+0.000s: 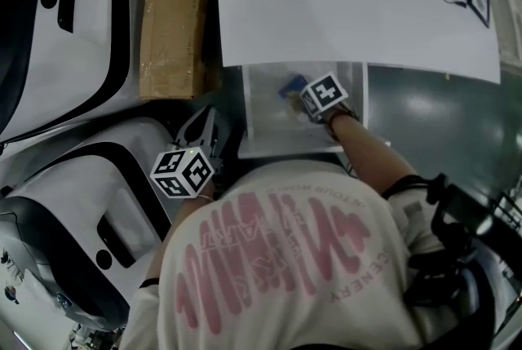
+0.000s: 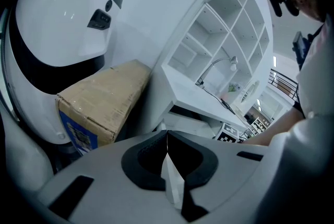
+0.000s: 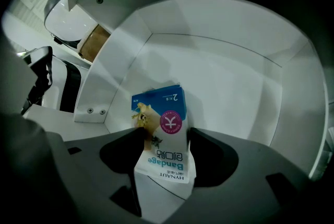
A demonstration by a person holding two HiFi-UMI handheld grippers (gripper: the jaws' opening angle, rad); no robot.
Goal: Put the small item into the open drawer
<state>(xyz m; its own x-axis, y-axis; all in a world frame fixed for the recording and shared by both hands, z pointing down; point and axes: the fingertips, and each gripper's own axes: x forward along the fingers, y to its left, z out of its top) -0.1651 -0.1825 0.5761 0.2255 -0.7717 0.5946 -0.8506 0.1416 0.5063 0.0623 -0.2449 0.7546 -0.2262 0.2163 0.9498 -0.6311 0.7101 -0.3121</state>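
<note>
Head view: looks down on open white drawer (image 1: 265,113) below tabletop, with cardboard box (image 1: 171,14) at its left. Keeps left gripper (image 2: 167,137) outside drawer, jaws pressed together on nothing. Reaches right gripper (image 3: 162,137) into drawer, clenched on small bandage packet (image 3: 166,113), packet inside drawer walls.

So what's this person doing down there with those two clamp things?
A person is working with a handheld gripper in each hand. The right gripper is shut on a small bandage packet and holds it inside the open white drawer. The packet is not yet released. The left gripper is shut with nothing in it and hangs off to the person's side, away from the drawer.
</note>
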